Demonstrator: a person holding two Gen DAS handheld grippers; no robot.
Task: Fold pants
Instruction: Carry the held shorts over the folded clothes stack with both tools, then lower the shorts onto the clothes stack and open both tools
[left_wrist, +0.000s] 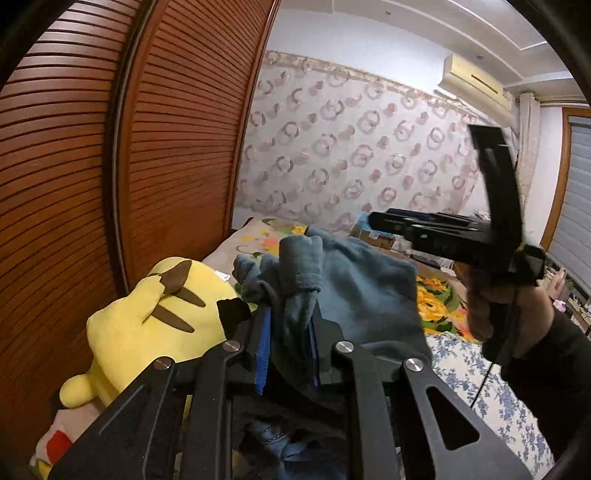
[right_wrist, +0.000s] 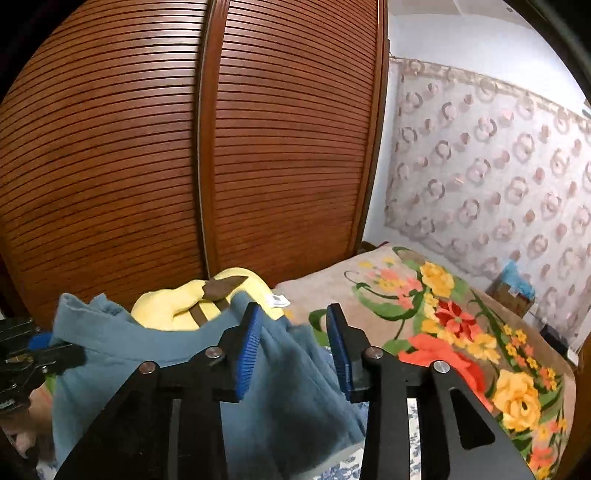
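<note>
Left gripper (left_wrist: 288, 332) fingers clamp bunched blue pants (left_wrist: 354, 288) beside yellow plush (left_wrist: 147, 317); right gripper (right_wrist: 295, 347) fingers parted, gripping nothing. Folding barely begun.

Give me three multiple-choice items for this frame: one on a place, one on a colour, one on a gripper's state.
1. Where does the yellow plush toy lie?
A. by the slatted wooden doors
B. under the air conditioner
C. on the floor by the boxes

2. What colour are the pants?
A. red
B. grey-blue
C. white

3. How do the right gripper's jaws stand?
A. clamped on the plush toy
C. apart, with nothing pinched
B. shut on the pants

Answers: 1 A, the toy sits on the bed against the wooden doors. 2 B, the fleece is grey-blue in both views. 3 C, the blue pads stand apart, with cloth lying below them, while the left gripper pinches the pants.
</note>
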